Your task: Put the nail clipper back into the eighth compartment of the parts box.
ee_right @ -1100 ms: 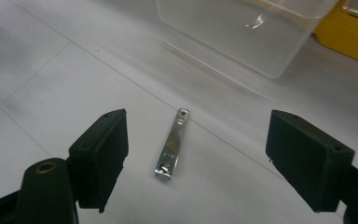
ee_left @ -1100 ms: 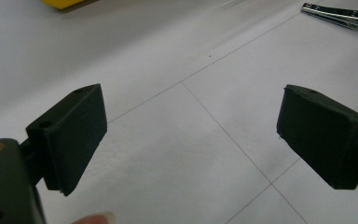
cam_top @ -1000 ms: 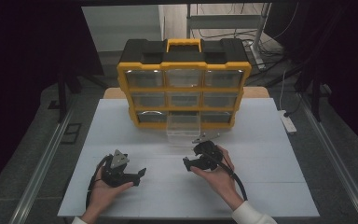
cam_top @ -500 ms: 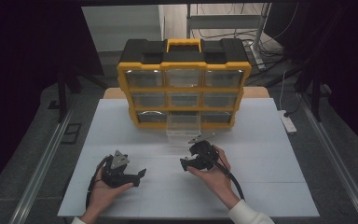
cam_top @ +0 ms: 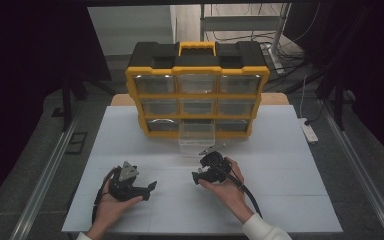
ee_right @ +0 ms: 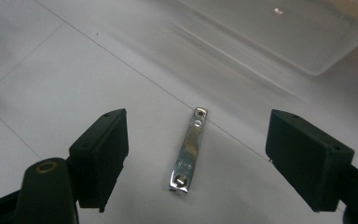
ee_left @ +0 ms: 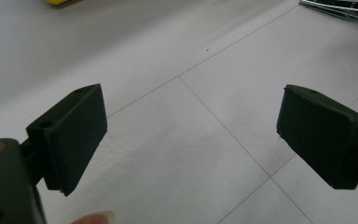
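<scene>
R gripper held low over white table, jaws spread wide w/ nail clipper lying flat btwn them, untouched, just in front of pulled-out clear drawer of yellow organizer; L gripper likewise agape, resting nr table's front edge.

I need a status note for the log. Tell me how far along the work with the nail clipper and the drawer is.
Done: a clear drawer is pulled out of the organizer's bottom row.
In hand: the right gripper hovers with open jaws either side of the nail clipper, which lies flat on the table.
Left: gripping and moving it, probably to the drawer. The left gripper is open and holds nothing.
</scene>
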{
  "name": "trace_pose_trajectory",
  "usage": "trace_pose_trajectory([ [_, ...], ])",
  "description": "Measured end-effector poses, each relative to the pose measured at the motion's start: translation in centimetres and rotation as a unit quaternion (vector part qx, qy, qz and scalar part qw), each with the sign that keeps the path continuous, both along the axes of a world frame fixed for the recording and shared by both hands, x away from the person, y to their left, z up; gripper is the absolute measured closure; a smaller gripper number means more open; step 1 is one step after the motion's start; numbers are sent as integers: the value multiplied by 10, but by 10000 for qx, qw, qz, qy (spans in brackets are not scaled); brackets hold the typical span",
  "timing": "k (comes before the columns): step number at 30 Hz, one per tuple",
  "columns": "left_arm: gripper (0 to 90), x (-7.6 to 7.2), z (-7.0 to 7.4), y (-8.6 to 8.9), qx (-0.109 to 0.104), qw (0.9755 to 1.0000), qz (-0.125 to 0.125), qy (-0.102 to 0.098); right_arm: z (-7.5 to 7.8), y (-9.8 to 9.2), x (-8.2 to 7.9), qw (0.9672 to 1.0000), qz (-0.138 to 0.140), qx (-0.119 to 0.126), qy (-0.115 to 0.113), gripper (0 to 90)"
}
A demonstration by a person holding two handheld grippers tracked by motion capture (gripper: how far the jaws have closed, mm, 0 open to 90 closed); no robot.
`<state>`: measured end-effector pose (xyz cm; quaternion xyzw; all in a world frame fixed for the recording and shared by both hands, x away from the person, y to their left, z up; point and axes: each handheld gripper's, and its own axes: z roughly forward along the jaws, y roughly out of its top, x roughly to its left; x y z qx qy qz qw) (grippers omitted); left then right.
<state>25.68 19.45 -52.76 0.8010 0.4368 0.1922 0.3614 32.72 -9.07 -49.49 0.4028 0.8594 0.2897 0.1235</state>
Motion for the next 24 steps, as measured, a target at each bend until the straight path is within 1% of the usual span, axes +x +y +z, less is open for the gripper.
trace_pose_trajectory([
  [7,92,0,-1,0,-7,10000,8,15,-9,4,1,9999,-23,-72,69,231],
  [12,92,0,-1,0,7,10000,4,19,-13,5,2,9999,-42,-106,121,245],
  [16,91,1,-1,0,22,10000,-11,32,-15,6,2,9998,-36,-174,119,263],
  [21,91,0,-1,0,15,10000,-9,25,-17,7,2,9996,-40,-254,112,320],
  [24,91,0,-1,0,21,10000,-18,32,-18,8,1,9994,-22,-328,106,374],
])
